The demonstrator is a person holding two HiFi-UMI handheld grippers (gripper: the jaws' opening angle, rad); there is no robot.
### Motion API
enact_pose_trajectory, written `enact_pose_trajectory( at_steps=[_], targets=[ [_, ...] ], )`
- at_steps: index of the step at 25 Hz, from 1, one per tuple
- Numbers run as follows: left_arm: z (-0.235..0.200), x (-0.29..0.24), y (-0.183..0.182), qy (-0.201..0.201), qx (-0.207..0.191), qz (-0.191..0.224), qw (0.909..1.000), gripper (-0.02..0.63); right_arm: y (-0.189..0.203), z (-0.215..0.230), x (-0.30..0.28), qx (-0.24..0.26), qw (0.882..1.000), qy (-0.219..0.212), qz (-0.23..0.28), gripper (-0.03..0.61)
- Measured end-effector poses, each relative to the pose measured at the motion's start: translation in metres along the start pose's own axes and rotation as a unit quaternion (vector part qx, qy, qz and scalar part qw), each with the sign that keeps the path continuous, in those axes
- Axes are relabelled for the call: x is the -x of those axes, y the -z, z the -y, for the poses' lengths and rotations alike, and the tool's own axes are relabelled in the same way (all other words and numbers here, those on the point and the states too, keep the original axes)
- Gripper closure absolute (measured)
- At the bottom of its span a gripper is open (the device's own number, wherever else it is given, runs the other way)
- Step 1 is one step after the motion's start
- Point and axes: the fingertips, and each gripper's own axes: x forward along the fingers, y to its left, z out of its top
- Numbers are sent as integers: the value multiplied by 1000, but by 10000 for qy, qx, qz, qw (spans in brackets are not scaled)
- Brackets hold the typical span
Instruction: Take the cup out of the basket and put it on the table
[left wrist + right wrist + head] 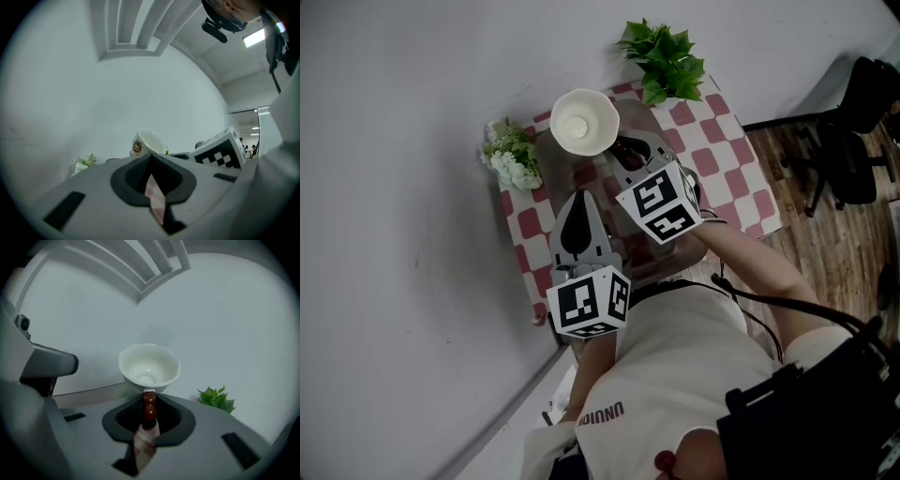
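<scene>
A white cup [584, 122] with a scalloped rim hangs above the checked table, its mouth turned up toward the head view. My right gripper [621, 147] is shut on the cup's brown beaded handle [149, 406], and the bowl of the cup [149, 366] stands just beyond the jaw tips. My left gripper [579, 197] is nearer to me and left of the right one. Its jaws [151, 160] are together with nothing between them, and from there the cup [146, 141] shows tilted behind them. A dull brownish round shape [548, 155] lies under the cup; I cannot tell whether it is the basket.
A red and white checked cloth [741, 178] covers the small table against the wall. A green plant [666, 58] stands at its far corner and white flowers [514, 157] at its left edge. A black office chair [848, 141] is on the wooden floor to the right.
</scene>
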Motion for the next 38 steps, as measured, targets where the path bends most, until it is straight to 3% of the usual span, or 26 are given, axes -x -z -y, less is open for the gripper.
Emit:
enact_pose_trajectory(
  at_steps=[38],
  targets=[
    [31, -12, 4, 466, -70, -151, 9988, 601, 19, 84, 45, -602, 9918, 1126, -35, 515]
  ],
)
